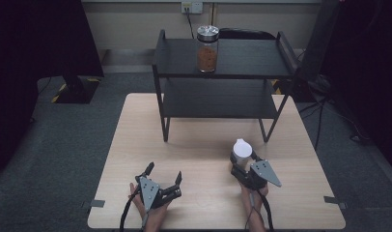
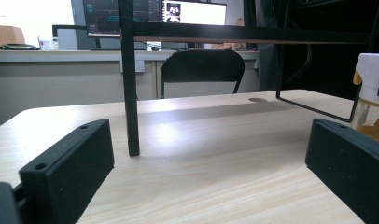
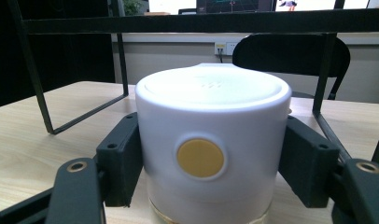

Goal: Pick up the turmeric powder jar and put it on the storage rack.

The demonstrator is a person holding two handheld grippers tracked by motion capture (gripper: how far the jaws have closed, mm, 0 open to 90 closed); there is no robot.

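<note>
The white-lidded jar [image 3: 213, 154] stands on the near right part of the bench [image 1: 136, 145], in front of the black two-tier shelf [image 1: 223, 87]. Its lid is a broad, smooth plastic cap with a yellow button on the side; below it a strip of clear wall shows, glass or hard plastic, with something amber inside. I judge it rigid, moderately heavy and slippery, and breakable if dropped. The right gripper [image 1: 243, 162] has its fingers [image 3: 120, 161] pinching the lid from both sides. That hold is high up; if the cap is only pressed on, the body could part from it, so a grip lower on the wall seems safer. The left gripper [image 1: 163, 175] rests on the near left of the bench, fingers [image 2: 68, 170] spread wide around nothing. On the shelf's top tier, well apart, stands a second jar [image 1: 207, 48] with a metal lid.
</note>
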